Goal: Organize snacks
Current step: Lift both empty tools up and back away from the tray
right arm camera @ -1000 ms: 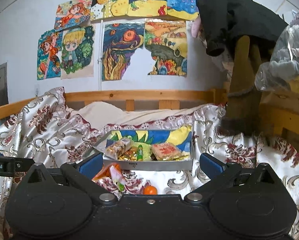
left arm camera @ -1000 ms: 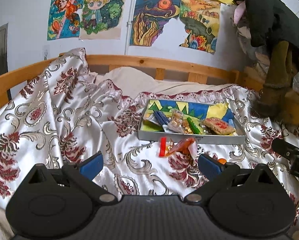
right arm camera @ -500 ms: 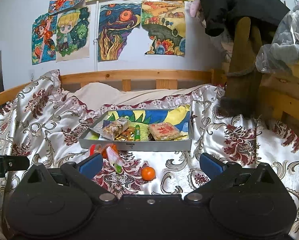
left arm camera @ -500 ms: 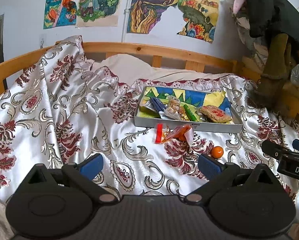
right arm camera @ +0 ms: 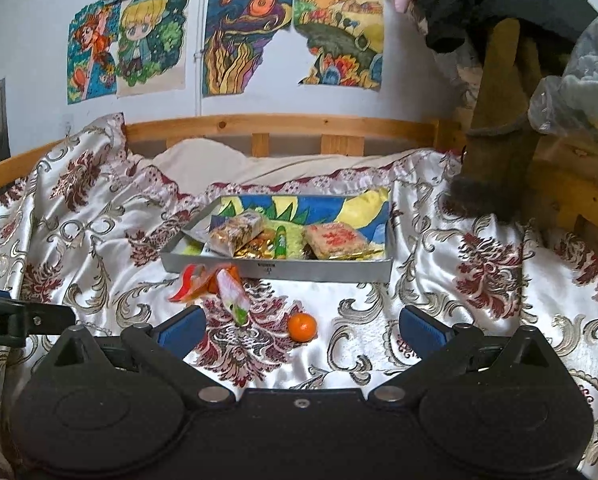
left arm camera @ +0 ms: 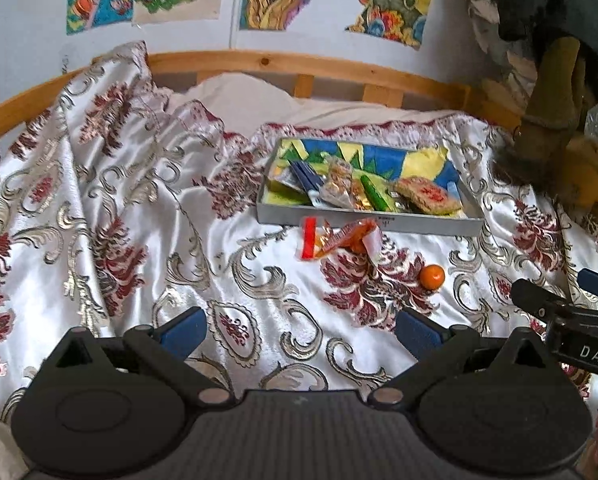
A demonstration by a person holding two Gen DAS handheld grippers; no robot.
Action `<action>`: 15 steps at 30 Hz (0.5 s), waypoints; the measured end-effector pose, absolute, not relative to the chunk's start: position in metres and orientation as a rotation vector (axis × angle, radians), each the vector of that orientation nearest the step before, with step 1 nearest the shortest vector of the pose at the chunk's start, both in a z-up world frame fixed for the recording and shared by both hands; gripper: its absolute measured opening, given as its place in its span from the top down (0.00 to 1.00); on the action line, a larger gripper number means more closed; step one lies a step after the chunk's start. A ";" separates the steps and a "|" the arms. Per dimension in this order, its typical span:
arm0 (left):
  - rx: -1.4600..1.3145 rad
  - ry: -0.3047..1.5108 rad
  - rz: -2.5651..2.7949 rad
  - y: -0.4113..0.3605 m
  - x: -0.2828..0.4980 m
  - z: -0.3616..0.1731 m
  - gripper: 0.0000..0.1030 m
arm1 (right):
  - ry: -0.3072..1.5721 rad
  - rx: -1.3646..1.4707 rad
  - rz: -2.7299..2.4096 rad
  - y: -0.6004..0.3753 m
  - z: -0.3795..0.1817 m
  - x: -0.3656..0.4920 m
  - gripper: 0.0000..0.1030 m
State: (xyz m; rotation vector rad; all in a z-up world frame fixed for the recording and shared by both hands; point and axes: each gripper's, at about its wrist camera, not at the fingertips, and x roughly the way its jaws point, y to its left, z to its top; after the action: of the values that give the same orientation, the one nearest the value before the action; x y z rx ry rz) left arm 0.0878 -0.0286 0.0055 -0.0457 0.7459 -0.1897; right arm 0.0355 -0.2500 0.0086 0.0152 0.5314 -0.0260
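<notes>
Shiny flowered bedspread (left arm camera: 111, 208) lies under the left gripper (left arm camera: 299, 330), which is spread wide and holds nothing. Snack wrappers (right arm camera: 211, 286) sit just in front of the gray tray (right arm camera: 275, 272) (full of snacks). An orange (right arm camera: 302, 327) rests between the right gripper (right arm camera: 301, 330) fingers, spread wide too.

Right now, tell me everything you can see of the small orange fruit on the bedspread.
The small orange fruit is round, bright orange and slightly dimpled, like a mandarin, apparently unpeeled. It sits alone on the satin floral bedspread, outside the grey tray and nearer the cameras than it, to the right of the loose snack wrappers. Nothing but the cloth touches it; both grippers are clear of it.
</notes>
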 end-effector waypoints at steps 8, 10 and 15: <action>-0.086 0.810 -0.202 -0.024 0.112 0.007 0.01 | 0.600 0.131 0.019 -0.272 0.012 0.057 0.01; -0.079 0.813 -0.197 -0.025 0.119 0.008 0.00 | 0.605 0.157 0.034 -0.278 0.014 0.063 0.01; -0.072 0.810 -0.200 -0.026 0.136 0.007 0.00 | 0.584 0.109 0.053 -0.285 0.015 0.076 0.01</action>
State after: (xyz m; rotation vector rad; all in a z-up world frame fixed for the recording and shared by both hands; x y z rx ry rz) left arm 0.1364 -0.0260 0.0068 -0.0722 0.8101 -0.1995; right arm 0.0763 -0.2851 0.0153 0.1090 0.5839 0.0533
